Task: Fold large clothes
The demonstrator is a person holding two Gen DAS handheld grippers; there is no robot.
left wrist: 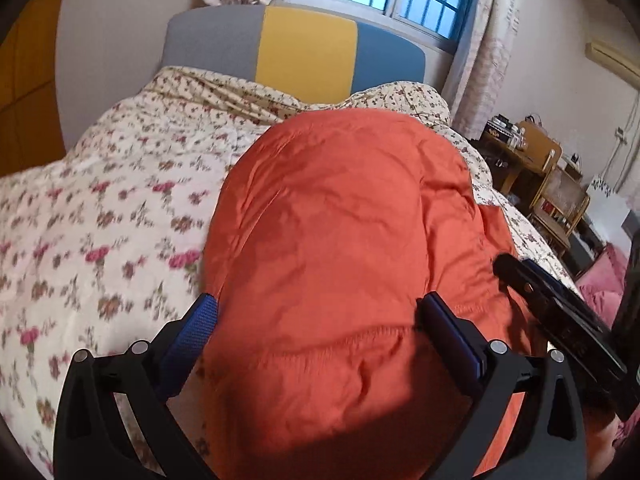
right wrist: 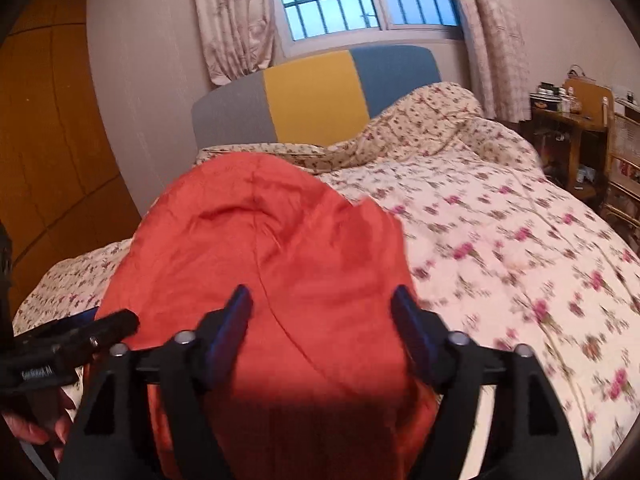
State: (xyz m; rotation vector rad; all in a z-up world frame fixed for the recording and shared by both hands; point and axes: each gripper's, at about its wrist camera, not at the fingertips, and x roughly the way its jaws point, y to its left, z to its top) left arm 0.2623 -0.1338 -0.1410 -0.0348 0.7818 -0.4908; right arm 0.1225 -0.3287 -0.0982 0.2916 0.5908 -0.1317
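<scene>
Twofold check, working outward from the tools. Found spread wide and holding nothing: the left black two-finger gripper with blue pads [left wrist: 318, 308], hanging just over the near end of the orange-red padded garment [left wrist: 340, 208], outer pad level with the cloth's left edge. Found in like condition: the right black two-finger gripper with blue pads [right wrist: 322, 298], jaws well apart, cloth visible between the pads but not pinched, outer pad level with the right edge.

Garment spread on the cream floral quilt [left wrist: 100, 220] of a bed, directly ahead of and below both tools. Long axis judged to run away from them toward the grey, yellow and blue panelled headboard [left wrist: 304, 52]. Tools side by side at the near end, together spanning its width; neither judged nearer. Any fresh grip likely to depend on that straight-ahead lie and on reaching down to the near hem.

Differences between views:
- Left wrist view only: a gathered seam across the near end, a fold down the garment's right side, the right tool lying over that flank.
- Right wrist view only: a diagonal seam, a notch in the far right outline, fingers of a person's hand [right wrist: 36, 428] under the left tool.
</scene>
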